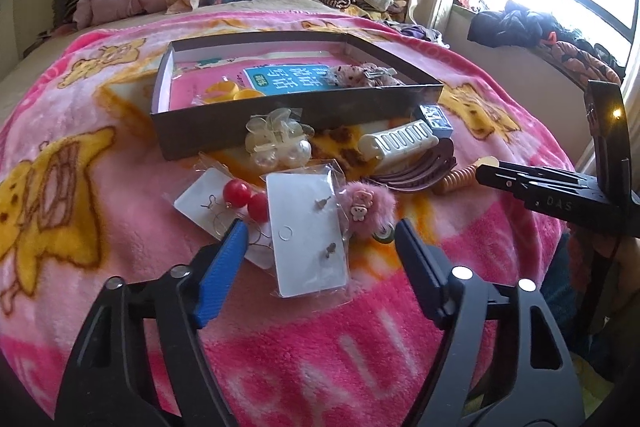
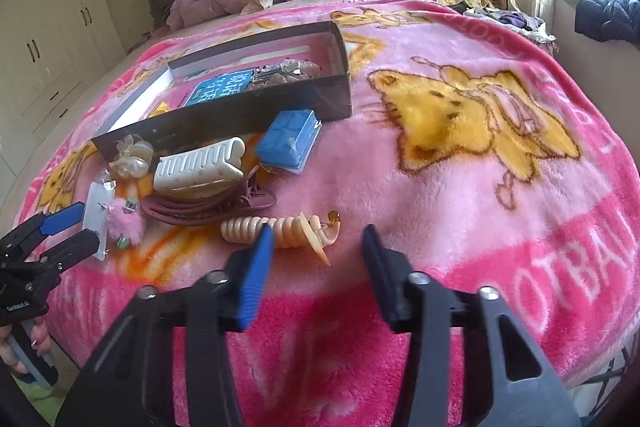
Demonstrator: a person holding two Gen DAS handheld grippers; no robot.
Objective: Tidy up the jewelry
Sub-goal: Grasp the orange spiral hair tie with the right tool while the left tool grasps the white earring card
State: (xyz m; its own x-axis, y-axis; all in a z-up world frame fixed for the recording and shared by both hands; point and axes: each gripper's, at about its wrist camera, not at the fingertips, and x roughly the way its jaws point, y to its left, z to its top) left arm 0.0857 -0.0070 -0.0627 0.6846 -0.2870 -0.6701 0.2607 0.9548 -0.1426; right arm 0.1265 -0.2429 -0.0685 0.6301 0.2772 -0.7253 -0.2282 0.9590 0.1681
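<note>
Left gripper (image 1: 320,239) is open over the near earring card (image 1: 306,231) — light, slippery in its sleeve; pinch an edge. Right gripper (image 2: 318,239) is open at the springy coil (image 2: 280,227), right of the card.

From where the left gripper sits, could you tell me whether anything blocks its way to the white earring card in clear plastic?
Nothing visible does: the white earring card lies between the open left gripper fingers.
</note>
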